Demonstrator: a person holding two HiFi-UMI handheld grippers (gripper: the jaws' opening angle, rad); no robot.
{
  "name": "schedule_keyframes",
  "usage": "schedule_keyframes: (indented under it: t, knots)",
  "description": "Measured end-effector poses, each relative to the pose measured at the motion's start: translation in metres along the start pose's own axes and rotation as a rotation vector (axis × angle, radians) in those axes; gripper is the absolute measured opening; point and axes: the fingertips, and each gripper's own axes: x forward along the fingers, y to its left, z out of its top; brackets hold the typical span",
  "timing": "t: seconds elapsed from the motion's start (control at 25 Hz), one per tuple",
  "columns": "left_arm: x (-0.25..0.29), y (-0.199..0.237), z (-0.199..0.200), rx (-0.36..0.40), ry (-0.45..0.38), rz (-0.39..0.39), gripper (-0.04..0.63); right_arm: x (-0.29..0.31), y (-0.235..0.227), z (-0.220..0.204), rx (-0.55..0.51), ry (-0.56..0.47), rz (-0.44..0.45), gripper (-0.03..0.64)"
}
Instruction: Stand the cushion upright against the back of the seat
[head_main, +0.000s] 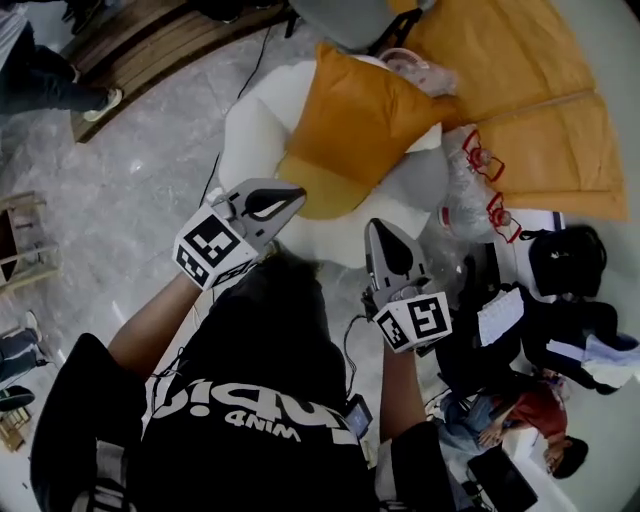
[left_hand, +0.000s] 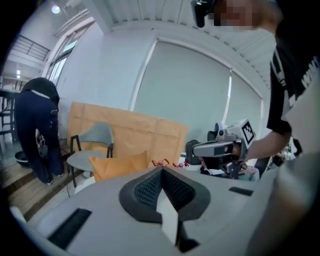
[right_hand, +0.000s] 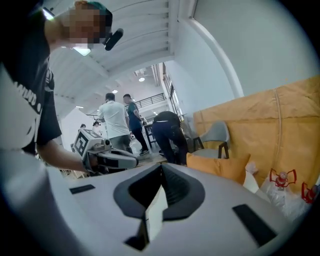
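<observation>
The orange cushion (head_main: 355, 125) stands tilted on the white seat (head_main: 255, 130), its upper edge toward the seat's back. It also shows in the left gripper view as the cushion (left_hand: 120, 165) and in the right gripper view as the cushion (right_hand: 220, 165). My left gripper (head_main: 297, 195) is raised just short of the cushion's near corner, shut and empty. My right gripper (head_main: 376, 226) hangs to the right of it, apart from the cushion, also shut with nothing held. The closed jaws of the left gripper (left_hand: 162, 170) and the right gripper (right_hand: 161, 167) meet in their own views.
Brown cardboard sheets (head_main: 520, 90) lean behind the seat. Clear plastic bags with red handles (head_main: 470, 180) lie to its right, a grey chair (head_main: 340, 20) stands behind it. A black backpack (head_main: 565, 260) and a seated person (head_main: 520, 420) are at right. People (right_hand: 120, 125) stand further off.
</observation>
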Motion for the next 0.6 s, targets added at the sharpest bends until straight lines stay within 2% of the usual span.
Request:
schedule_keyframes:
  t: [0.12,0.36,0.6]
  knots:
    - [-0.027,-0.030,0.017,0.034,0.013,-0.042,0.008,-0.024,0.025,0.017,0.014,-0.018,0.025,0.023]
    - [-0.047,-0.074,0.055,0.047,-0.068,-0.092,0.006,-0.060,0.051,0.044,-0.005,-0.038,0.051,0.023]
    - [-0.059,-0.109,0.088,0.041,-0.142,-0.132,0.008,-0.075,0.079,0.067,-0.063,-0.091,0.129,0.023]
